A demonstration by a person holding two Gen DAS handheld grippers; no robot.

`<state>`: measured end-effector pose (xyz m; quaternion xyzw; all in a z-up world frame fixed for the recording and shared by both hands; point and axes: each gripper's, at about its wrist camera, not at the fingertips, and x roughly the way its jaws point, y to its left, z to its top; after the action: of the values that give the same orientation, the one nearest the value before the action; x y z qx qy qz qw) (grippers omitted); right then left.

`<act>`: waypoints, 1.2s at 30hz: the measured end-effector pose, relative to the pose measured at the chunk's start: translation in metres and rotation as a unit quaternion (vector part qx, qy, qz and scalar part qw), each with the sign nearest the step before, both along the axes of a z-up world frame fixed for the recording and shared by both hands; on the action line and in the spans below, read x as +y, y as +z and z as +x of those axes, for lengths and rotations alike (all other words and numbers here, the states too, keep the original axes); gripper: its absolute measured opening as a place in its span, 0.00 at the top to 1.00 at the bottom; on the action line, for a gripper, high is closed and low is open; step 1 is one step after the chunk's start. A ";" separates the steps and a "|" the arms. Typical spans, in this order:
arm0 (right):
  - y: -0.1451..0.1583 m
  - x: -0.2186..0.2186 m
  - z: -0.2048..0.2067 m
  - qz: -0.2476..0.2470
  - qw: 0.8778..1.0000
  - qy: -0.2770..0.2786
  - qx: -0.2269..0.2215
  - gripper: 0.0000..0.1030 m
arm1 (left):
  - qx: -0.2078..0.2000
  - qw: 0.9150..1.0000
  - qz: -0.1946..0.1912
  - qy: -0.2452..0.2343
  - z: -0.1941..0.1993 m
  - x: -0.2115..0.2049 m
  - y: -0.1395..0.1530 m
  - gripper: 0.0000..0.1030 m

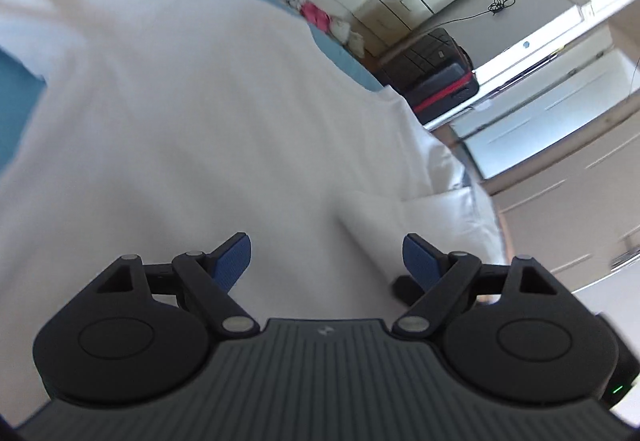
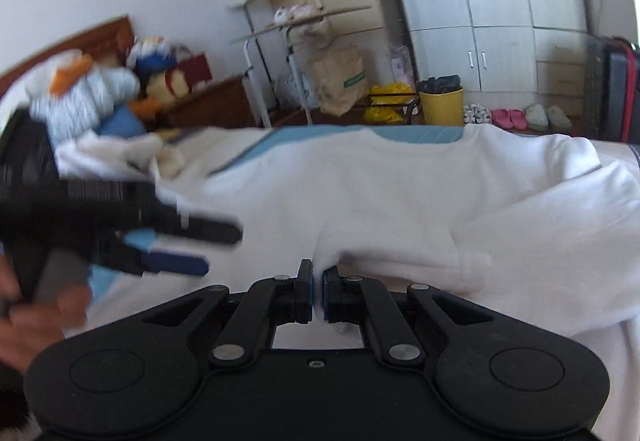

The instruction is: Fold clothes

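White garment (image 2: 400,193) spread over the blue bed (image 2: 320,133). Right tool (image 2: 318,295) clamps a fold at the garment's near edge; left tool (image 1: 328,261), jaws wide and empty, hovers above the garment.

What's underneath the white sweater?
The white sweater lies on a blue sheet, showing past its far edge. The right gripper pinches a fold. Whatever else lies beneath is covered.
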<state>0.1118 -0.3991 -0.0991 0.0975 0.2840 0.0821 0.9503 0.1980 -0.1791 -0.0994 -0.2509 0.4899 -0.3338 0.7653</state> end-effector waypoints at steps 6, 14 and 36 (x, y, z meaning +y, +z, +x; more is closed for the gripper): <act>0.001 0.012 0.004 -0.041 0.998 0.044 -0.003 0.93 | -0.002 1.000 0.003 -0.031 -0.005 -0.024 -0.011 0.19; -0.007 0.034 0.018 -0.070 0.994 0.086 0.021 0.93 | -0.095 0.984 0.024 -0.148 -0.016 -0.062 0.009 0.20; 0.029 -0.087 -0.092 -0.119 0.969 -0.160 0.148 0.43 | -0.216 0.947 0.170 -0.166 -0.069 -0.086 0.031 0.21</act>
<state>0.0199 -0.4865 -0.0699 0.0394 0.4103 -0.1208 0.9031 0.1295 -0.2648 -0.0679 0.0456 0.3974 -0.4138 0.8178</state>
